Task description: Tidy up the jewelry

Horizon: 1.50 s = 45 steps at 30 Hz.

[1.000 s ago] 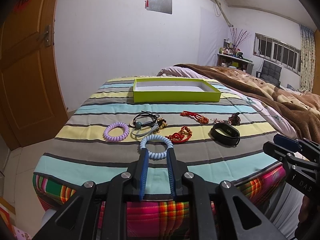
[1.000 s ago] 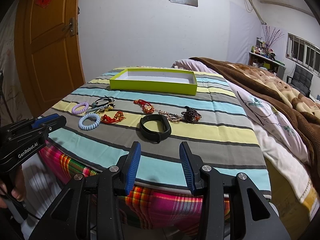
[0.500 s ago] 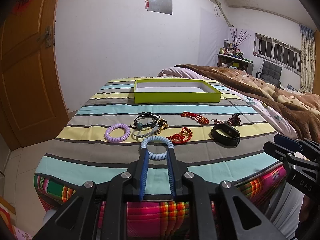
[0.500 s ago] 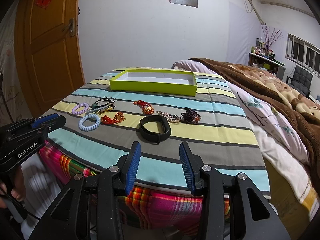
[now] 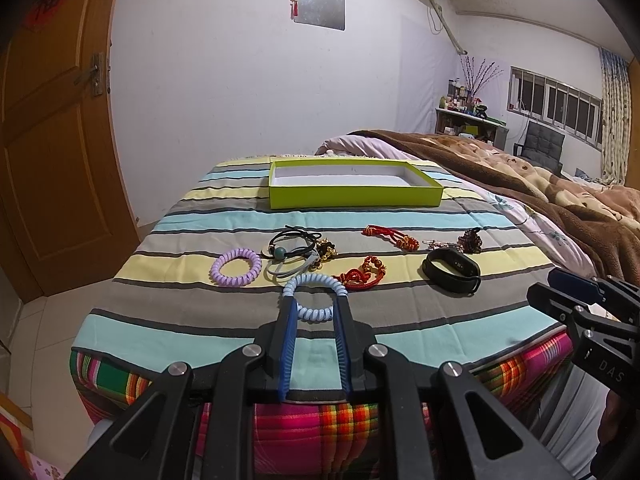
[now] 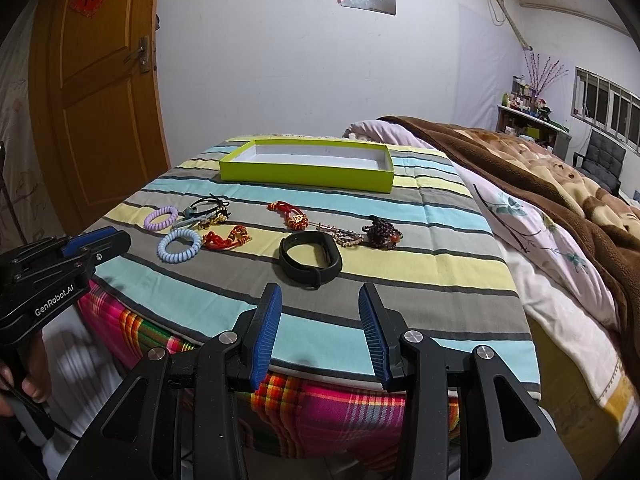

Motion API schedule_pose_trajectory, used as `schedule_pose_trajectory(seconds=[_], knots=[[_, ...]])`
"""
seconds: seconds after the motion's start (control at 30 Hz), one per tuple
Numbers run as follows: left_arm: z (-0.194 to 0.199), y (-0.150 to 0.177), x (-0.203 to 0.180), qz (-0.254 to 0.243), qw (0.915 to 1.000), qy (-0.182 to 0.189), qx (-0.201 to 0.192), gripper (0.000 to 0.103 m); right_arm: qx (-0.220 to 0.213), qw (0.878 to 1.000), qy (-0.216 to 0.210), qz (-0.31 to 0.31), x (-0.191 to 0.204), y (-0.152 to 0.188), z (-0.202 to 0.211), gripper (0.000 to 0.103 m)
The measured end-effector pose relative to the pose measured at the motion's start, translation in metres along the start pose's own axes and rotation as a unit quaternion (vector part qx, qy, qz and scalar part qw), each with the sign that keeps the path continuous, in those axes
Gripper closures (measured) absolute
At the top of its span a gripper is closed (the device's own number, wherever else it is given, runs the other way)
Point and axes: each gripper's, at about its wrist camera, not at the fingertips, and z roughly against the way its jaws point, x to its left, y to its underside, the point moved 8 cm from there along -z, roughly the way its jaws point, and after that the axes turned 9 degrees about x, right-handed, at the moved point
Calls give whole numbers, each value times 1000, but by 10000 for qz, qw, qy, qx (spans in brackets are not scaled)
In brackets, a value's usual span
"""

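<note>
The left gripper (image 5: 314,300) is seen in the left wrist view with its fingers parted and empty, lined up on either side of the light blue coil band (image 5: 314,296); whether they touch it cannot be told from this angle, but in the right wrist view the same gripper (image 6: 100,240) is shown hanging short of the band (image 6: 179,246), well above the striped cloth (image 6: 420,264), so nothing is gripped. The right gripper (image 6: 318,300) is held with its fingers wide apart and empty, just short of the black wristband (image 6: 310,258), which lies on the cloth; only its tip is caught at the right edge of the left view (image 5: 560,292). The jewelry is spread across the cloth in front of the green box (image 5: 356,188), which is seen empty. The purple coil band (image 5: 236,266), the black hair ties (image 5: 294,242) and the red knotted bracelet (image 5: 362,274) are clearer in the left view. A pale beaded chain (image 6: 340,234) and the dark bead cluster (image 6: 382,232) are better separated in the right view; in the left they are small and hard to tell apart. A hand (image 6: 24,388) is cut off at the right view's left edge. The near side of the bed (image 6: 352,412) is hidden behind the gripper bodies.
</note>
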Motion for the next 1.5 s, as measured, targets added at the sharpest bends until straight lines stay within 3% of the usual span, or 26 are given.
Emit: schedule_pose_trajectory(seconds=[1.0, 1.3, 1.5], knots=[[-4, -3, 3, 60, 10000, 66, 34, 85, 6, 10000, 5, -3, -1, 0, -1, 62], [-24, -11, 15, 212, 9995, 135, 194, 85, 78, 10000, -55, 21, -1, -10, -15, 62], [-53, -13, 20, 210, 9984, 97, 517, 85, 215, 9996, -182, -77, -6, -23, -40, 62]])
